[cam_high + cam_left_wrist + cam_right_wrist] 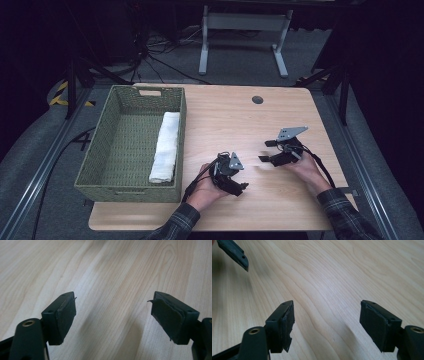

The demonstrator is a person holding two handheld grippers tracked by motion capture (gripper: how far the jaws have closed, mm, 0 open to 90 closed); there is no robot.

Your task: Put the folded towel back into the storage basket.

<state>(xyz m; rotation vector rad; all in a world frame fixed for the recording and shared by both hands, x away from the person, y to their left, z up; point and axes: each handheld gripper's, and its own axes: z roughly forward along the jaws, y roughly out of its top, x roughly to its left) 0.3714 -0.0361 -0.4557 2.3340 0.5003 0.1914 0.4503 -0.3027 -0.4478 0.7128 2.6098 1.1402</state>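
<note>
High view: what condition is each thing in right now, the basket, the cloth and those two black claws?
Woven basket: upright on the table, open-topped.
White towel: folded into a long strip, lying inside the basket along its right wall.
Left gripper: open, nothing between its jaws.
Right gripper: open, nothing between its jaws.

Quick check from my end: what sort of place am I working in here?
Probably a lab or recording workspace, not a home: a light wooden table stands on grey carpet among dark surroundings, with loose cables on the floor behind it and a white metal stand. A woven basket holds a folded white towel.
</note>
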